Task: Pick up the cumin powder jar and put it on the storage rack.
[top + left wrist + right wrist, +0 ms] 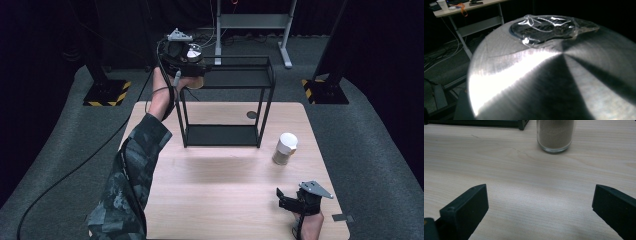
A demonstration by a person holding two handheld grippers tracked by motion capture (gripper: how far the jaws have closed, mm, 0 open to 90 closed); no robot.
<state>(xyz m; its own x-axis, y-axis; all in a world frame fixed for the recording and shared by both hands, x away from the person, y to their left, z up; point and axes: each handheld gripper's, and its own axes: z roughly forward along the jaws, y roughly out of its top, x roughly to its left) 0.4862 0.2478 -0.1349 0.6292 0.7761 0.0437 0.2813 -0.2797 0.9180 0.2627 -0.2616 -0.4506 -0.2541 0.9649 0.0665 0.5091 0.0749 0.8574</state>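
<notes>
My left gripper [191,67] is raised at the top left corner of a black wire rack [267,75], shut on a jar with a brushed metal lid [193,51]. In the left gripper view that lid [529,82] sits very close to the camera, with a crumpled clear plastic seal [549,27] on it. A second jar [285,149] with a white cap and a tan filling stands on the wooden table [225,200] to the right of the rack. My right gripper [286,198] rests low at the table's near right corner, open and empty [540,202], facing that jar [555,135].
The rack's lower shelf [222,135] lies on the table's far half. A small dark round mark [251,114] is behind it. Stand bases with yellow-black stripes [107,95] [320,92] flank the table's far end. A grey desk frame [250,20] stands at the back.
</notes>
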